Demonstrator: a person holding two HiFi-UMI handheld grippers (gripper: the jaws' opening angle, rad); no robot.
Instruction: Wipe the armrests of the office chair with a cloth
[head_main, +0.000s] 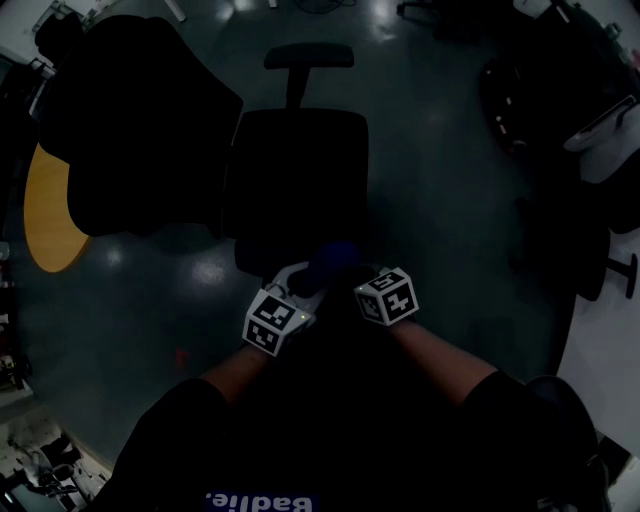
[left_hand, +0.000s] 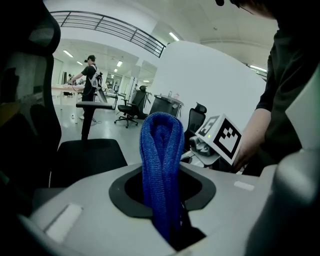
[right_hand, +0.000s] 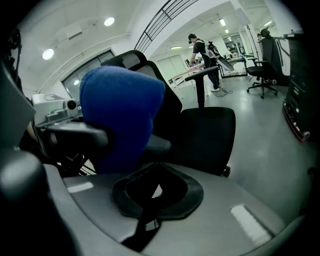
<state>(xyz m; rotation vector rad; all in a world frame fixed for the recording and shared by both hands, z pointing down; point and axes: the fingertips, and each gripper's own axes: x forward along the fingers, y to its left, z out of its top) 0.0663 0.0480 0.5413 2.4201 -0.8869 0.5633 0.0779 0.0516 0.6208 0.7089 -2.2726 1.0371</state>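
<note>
A black office chair (head_main: 300, 170) stands ahead of me, with its far armrest (head_main: 308, 56) on a post and its tall backrest (head_main: 140, 130) to the left. A folded blue cloth (left_hand: 161, 165) stands up out of my left gripper (left_hand: 167, 220), which is shut on it. In the head view the cloth (head_main: 335, 260) sits between the left gripper (head_main: 300, 287) and the right gripper (head_main: 352, 282), at the seat's near edge. My right gripper (right_hand: 149, 210) has its jaws together and holds nothing. The cloth (right_hand: 120, 117) is just ahead and left of it, by a dark bar (right_hand: 156, 145).
An orange round table (head_main: 48, 215) lies at the far left. More black chairs (head_main: 545, 110) and white furniture (head_main: 610, 140) stand to the right. A person (right_hand: 202, 50) works at a desk far behind the chair. The grey floor (head_main: 440, 200) is glossy.
</note>
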